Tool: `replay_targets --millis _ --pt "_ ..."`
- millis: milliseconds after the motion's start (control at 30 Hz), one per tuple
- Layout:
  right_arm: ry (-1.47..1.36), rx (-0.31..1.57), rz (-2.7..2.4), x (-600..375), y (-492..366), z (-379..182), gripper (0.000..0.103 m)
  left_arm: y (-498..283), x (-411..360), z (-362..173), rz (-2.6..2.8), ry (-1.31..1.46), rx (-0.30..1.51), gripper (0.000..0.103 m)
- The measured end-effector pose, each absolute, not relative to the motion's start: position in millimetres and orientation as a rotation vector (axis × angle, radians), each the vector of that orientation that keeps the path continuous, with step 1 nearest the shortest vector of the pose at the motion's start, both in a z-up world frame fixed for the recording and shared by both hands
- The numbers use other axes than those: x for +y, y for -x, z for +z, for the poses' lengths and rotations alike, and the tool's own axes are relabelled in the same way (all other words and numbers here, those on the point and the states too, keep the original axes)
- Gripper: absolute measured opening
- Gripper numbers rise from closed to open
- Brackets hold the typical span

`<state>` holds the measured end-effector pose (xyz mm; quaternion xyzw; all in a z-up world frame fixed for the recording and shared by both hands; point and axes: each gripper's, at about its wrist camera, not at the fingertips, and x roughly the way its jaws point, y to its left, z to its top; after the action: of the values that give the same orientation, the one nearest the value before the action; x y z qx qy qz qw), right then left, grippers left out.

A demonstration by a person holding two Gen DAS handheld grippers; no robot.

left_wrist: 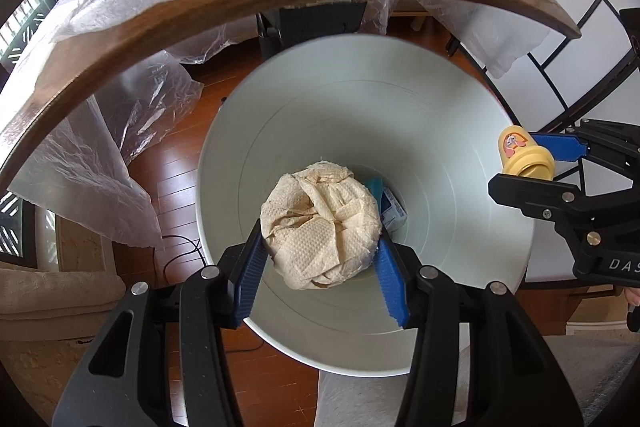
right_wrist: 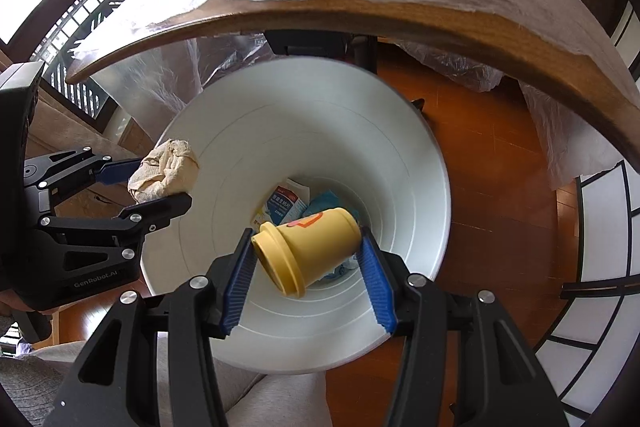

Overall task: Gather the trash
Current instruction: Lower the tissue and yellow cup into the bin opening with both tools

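The right gripper clamps a yellow cup over the white bin; the left gripper pinches a crumpled paper towel at its rim.

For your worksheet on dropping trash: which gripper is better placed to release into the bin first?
Right gripper: its yellow cup hangs over the white bin's centre; the left gripper's paper wad sits at the rim.

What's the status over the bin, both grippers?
Left gripper shut on paper wad, right gripper shut on yellow cup. Both above white bin. Trash already inside; nothing blocking.
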<state>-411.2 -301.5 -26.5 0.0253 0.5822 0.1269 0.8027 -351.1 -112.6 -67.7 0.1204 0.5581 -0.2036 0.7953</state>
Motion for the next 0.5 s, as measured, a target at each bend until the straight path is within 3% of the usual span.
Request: replay_targets --millis 500 --pt "-0.062 1.291 0.278 -304 405 -47 0.050 344 -122 -86 -0.459 -0.297 1.251 0.052"
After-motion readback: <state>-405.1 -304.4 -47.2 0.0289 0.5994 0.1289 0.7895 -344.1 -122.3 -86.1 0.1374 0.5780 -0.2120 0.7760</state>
